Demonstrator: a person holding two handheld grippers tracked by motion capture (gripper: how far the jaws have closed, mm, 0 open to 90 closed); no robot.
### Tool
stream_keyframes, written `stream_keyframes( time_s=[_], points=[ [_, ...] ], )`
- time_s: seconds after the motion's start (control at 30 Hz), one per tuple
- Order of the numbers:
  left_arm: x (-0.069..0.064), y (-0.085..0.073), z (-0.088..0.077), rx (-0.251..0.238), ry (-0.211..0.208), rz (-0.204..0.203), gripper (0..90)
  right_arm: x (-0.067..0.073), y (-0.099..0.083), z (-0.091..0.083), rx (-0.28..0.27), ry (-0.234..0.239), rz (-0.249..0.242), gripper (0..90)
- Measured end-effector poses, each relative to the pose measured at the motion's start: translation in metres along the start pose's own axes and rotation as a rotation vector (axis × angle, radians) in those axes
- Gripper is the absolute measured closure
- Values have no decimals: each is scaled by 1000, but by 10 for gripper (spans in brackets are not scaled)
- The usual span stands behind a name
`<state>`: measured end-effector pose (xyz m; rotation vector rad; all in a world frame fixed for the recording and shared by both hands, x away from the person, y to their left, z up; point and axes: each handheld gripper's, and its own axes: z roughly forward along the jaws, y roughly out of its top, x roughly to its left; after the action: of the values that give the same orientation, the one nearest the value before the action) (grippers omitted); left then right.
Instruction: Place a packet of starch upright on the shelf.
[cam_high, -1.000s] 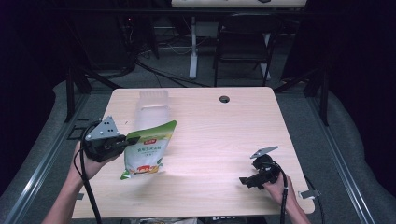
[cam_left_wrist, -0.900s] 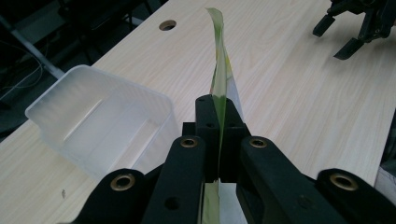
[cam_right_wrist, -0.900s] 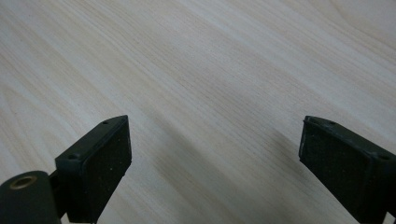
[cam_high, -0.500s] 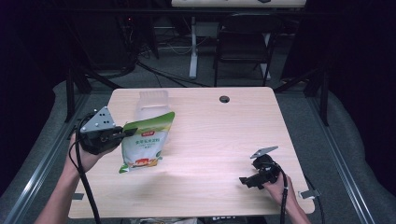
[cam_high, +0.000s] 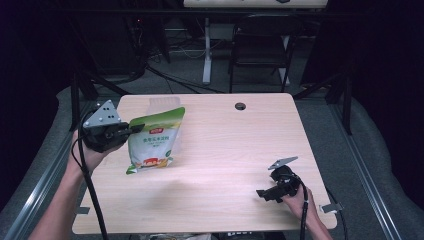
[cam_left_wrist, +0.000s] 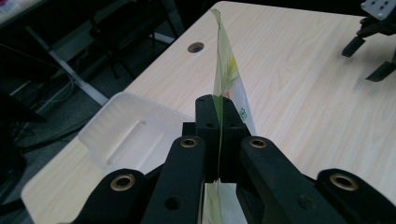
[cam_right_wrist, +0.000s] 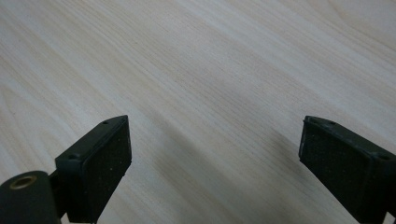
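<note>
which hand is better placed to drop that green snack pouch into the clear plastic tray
Left. The left claw is already shut on the green and white snack pouch, right beside the clear plastic tray. The right claw is open over bare wooden table at the opposite near corner.

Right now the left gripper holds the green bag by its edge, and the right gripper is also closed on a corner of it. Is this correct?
Not quite. The left gripper does pinch the green bag by its edge, but the right gripper is open and holds nothing: the right gripper view shows its fingers spread apart over the bare table, far from the bag.
</note>
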<state>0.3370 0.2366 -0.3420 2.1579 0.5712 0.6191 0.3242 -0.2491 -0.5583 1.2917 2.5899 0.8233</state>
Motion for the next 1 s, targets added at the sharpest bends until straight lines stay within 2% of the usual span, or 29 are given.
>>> stream_keyframes(
  time_s=[0.37,0.73,0.97,1.0],
  points=[
    [21,17,4,-16,39,18,900,0,0,0,0,0,1,86],
    [40,18,18,-25,62,22,900,-1,0,0,7,8,-1,86],
    [53,22,25,-30,83,34,900,-1,-1,1,-7,8,13,86],
    [55,23,27,-30,90,41,900,-1,0,1,5,7,5,86]
  ],
)
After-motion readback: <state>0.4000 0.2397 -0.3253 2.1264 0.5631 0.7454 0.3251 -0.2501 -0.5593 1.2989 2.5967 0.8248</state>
